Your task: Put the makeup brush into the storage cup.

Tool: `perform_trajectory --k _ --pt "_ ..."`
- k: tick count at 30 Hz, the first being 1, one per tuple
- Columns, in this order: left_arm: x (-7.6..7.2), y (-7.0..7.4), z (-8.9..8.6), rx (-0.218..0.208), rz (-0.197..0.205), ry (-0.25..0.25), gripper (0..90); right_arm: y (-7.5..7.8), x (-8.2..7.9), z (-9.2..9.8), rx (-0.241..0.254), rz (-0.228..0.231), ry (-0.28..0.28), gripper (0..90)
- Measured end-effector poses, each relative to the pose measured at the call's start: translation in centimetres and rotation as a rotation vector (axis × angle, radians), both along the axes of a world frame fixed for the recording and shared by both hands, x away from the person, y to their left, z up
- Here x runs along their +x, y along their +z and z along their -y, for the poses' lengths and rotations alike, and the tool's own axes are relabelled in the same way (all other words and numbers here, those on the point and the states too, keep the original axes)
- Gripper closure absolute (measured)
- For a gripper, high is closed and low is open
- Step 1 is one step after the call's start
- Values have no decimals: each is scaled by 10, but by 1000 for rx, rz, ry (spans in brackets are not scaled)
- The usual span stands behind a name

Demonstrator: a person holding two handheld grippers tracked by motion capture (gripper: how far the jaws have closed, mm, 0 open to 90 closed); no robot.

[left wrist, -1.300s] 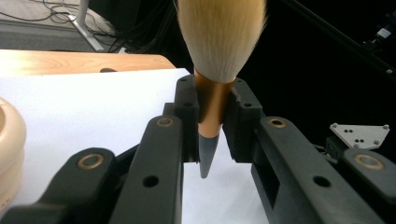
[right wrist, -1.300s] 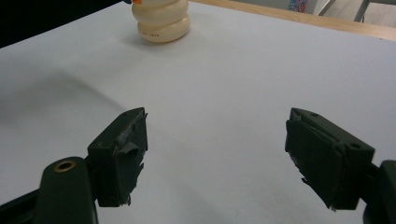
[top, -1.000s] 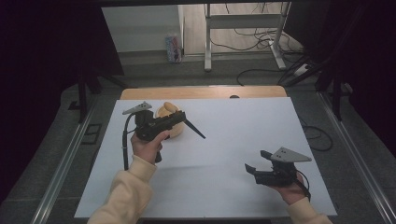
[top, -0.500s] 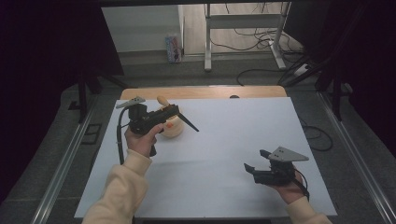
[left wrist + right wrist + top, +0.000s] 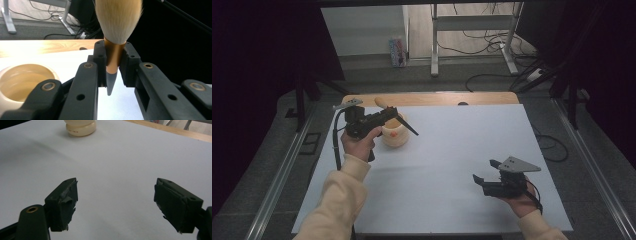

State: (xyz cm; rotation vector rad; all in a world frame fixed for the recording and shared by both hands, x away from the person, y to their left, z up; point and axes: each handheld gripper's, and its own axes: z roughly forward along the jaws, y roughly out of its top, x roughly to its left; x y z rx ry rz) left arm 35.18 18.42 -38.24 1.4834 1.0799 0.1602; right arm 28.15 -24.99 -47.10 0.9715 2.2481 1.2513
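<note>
At ten o'clock on the bench (image 5: 437, 165), our left gripper (image 5: 112, 66) clamps the brush (image 5: 115, 37) above the cream bowl (image 5: 395, 135); our right gripper (image 5: 116, 202), at four o'clock, rests level, jaws wide, empty.

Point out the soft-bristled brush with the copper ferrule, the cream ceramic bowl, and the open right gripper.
Soft-bristled brush (image 5: 113, 53): left gripper view, copper ferrule clamped between the jaws.
Cream ceramic bowl (image 5: 17, 82): left gripper view, inner wall.
Right gripper (image 5: 116, 205): right gripper view, midway between the open fingertips.

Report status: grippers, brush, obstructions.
Left gripper shut on brush, beside the bowl. Right gripper open, empty, over the white sheet. No obstructions seen.
</note>
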Motion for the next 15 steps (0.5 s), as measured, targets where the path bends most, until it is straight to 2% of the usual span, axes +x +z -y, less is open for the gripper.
perform_trajectory --k 15 --pt "9 2 -16 8 -10 52 781 0 0 0 -5 11 -4 193"
